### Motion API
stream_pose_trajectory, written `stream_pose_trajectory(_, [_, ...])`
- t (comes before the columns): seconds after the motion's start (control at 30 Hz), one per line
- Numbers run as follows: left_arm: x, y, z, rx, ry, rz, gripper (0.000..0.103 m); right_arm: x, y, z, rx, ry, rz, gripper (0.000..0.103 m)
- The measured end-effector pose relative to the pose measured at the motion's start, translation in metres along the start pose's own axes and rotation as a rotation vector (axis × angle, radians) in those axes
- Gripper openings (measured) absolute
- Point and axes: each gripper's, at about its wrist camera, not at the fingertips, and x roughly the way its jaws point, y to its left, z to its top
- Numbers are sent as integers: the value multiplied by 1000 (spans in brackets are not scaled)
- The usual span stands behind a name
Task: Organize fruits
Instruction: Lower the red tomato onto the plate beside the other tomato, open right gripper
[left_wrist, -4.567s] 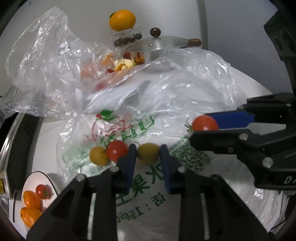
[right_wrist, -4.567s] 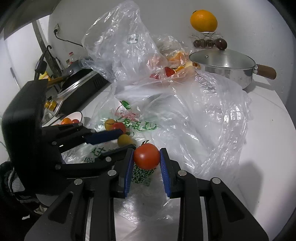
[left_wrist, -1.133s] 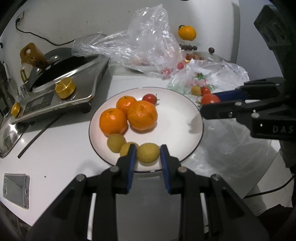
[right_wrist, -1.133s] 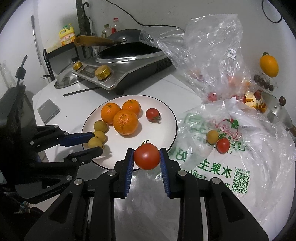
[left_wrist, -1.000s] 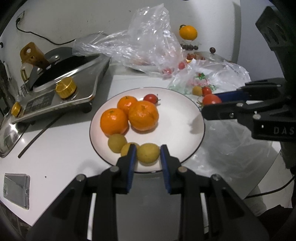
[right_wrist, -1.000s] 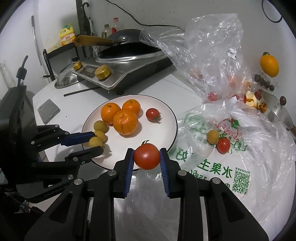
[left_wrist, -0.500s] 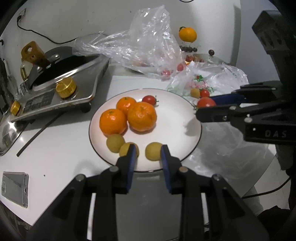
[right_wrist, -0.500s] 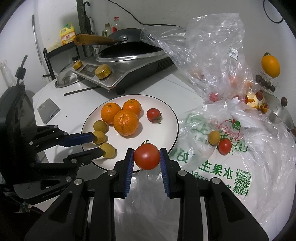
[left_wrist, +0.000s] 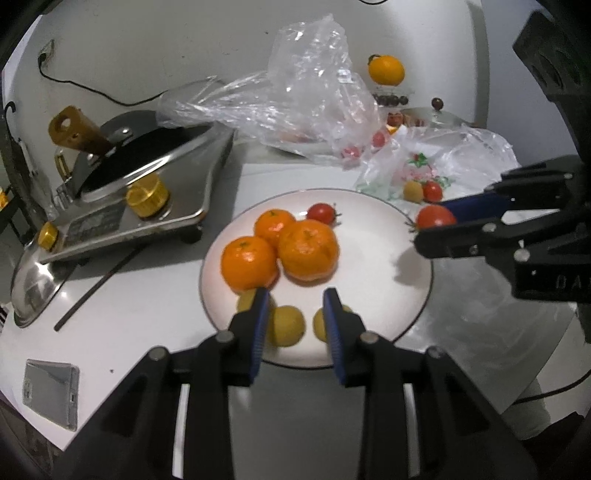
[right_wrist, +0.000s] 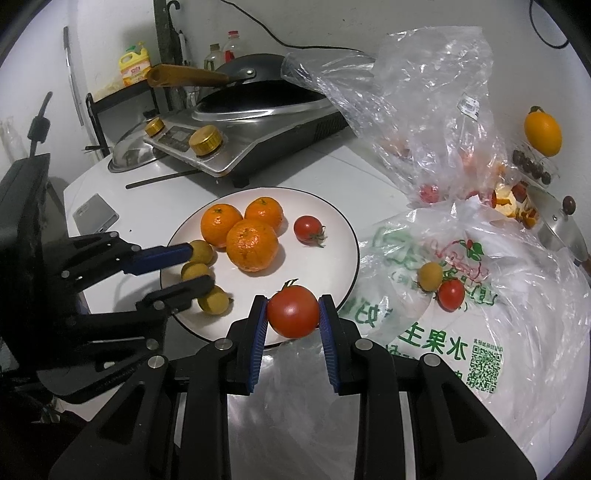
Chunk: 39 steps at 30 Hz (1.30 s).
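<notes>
A white plate (left_wrist: 369, 266) (right_wrist: 314, 273) holds three oranges (left_wrist: 308, 249), a cherry tomato (left_wrist: 321, 213) and three small yellow fruits. My left gripper (left_wrist: 295, 293) (right_wrist: 197, 267) hovers over the plate's near edge, its jaws opening. No pad presses on a fruit. One yellow fruit (left_wrist: 286, 330) lies between and below the jaws, and another (left_wrist: 318, 326) is half hidden behind the right finger. My right gripper (right_wrist: 293, 301) (left_wrist: 430, 225) is shut on a red tomato (right_wrist: 293, 311) at the plate's rim. The printed plastic bag (right_wrist: 443, 343) still carries a yellow fruit (right_wrist: 430, 275) and a tomato (right_wrist: 450, 293).
A steel cooker (left_wrist: 140, 192) with a wok stands left of the plate, with a dark stick (left_wrist: 96, 288) and a phone (left_wrist: 51, 391) nearer. A clear crumpled bag (left_wrist: 306, 103) lies behind the plate. A lidded pot (right_wrist: 561, 225) and an orange (left_wrist: 386, 70) on a stand are at the back.
Both grippers came from the bag to the plate with their fruit. The left jaws have since parted and the yellow fruit now lies on the plate. The right still grips the tomato.
</notes>
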Motion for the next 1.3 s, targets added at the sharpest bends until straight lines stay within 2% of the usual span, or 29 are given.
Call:
stream_pose_trajectory(0.33, [2,13,-10,-39,26,1,31,8,-4,4,10,-6,5,30])
stream_pose_trajectory(0.53, [-3,16,-8,-60,7,-13,31,17,-10,13,13,-10,-7,30])
stream_pose_trajectory(0.67, [-11,12,-2,-71,-33,-51,32,26,-15,20,13,-15,-25,30])
stream_pose_trajectory(0.77, [-8,4,2,-51,-36,-60,39,35,-18,25,13,-14,-25,30])
stream_pose_trajectory(0.8, [-6,2,2,-44,-34,-61,52,38,-18,27,13,-13,-25,30])
stream_pose_trajectory(0.83, [-4,0,3,-36,-34,-57,58,41,-17,28,12,-11,-21,30])
stream_pose_trajectory(0.97, [6,-3,3,-8,-5,-45,59,53,-16,32,8,-4,-16,30])
stream_pose_trajectory(1.03, [10,-4,2,5,4,-42,63,58,-17,32,8,2,-15,30])
stream_pose_trajectory(1.3, [10,0,0,30,27,4,63,74,-17,34,-3,18,-29,30])
